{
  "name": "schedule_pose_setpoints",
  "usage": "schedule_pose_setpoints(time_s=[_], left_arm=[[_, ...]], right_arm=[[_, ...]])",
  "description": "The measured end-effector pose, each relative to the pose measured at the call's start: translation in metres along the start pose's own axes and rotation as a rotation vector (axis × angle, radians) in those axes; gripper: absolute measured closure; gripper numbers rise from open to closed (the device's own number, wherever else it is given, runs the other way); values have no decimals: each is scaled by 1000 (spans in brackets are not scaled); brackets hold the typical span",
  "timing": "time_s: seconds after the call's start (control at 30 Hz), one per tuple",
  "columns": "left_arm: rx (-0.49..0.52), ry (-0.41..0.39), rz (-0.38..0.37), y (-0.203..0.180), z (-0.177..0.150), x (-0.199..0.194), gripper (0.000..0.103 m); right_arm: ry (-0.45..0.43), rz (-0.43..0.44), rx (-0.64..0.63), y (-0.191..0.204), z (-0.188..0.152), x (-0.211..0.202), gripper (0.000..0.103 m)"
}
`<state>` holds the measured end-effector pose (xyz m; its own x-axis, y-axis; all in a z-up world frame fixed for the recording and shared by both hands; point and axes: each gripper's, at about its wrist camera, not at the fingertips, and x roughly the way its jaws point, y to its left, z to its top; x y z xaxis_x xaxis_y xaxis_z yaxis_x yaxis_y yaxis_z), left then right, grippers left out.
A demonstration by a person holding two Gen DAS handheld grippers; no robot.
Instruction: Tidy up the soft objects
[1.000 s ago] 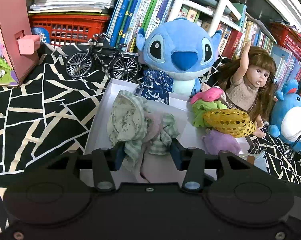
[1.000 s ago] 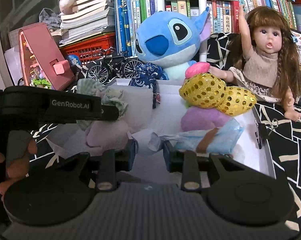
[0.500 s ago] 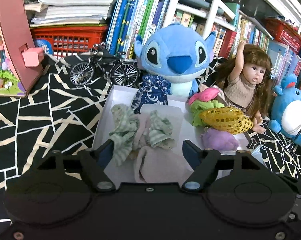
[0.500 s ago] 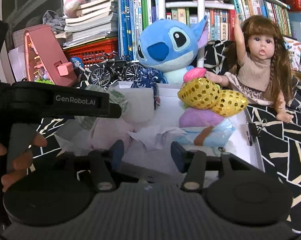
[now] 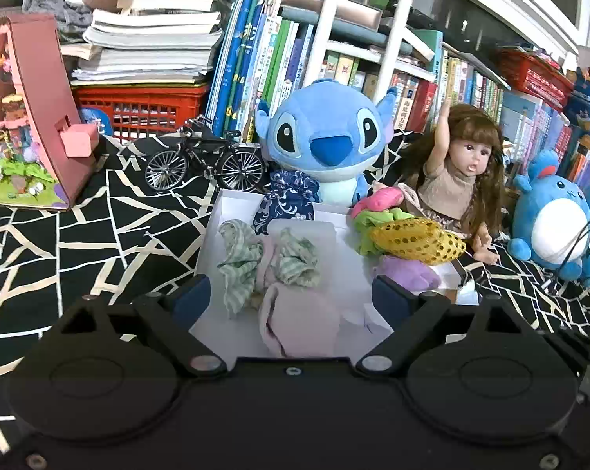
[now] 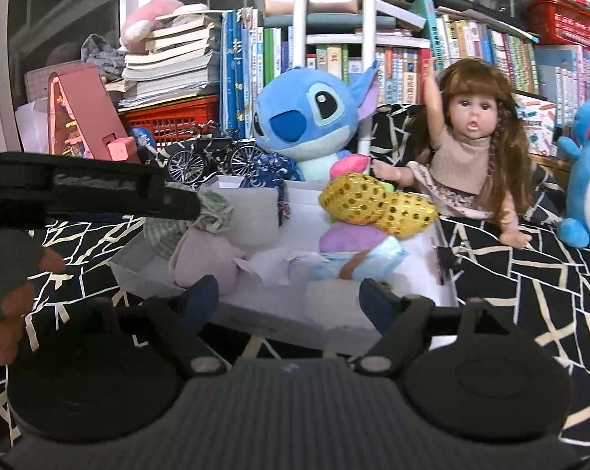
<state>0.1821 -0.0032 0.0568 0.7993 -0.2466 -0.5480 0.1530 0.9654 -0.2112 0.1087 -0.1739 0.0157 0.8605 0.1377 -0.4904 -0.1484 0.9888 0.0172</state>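
Observation:
A white box lies on the patterned cloth and holds soft items. A green striped cloth and a pale pink cloth lie in its left half. On the right sit a gold sequinned pouch, a purple plush and a light blue wrapped piece. My left gripper hangs over the box's near side, jaws opening, nothing pressed between them. My right gripper is at the box's front wall, jaws opening and empty.
Behind the box stand a blue plush, a doll, a model bicycle and a pink toy house. Another blue plush sits far right. Bookshelves and a red basket line the back. A hand holds the left gripper.
Both grippers have opened wide, letting go of the cloths, and drawn back and up from the box. The green and pink cloths now lie loose in the box.

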Motion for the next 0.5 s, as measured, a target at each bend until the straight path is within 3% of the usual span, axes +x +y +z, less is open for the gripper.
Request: schedule_pose_setpoints(time_s=[0.23,0.5], left_arm=[[-5,-10,20,1,-20,-20,12],[13,30,77,2,-58,-19,11]], right_arm=[[-9,-39,28,-10,-8,-13,13],[29,-83,47,-19,-32,-14,8]])
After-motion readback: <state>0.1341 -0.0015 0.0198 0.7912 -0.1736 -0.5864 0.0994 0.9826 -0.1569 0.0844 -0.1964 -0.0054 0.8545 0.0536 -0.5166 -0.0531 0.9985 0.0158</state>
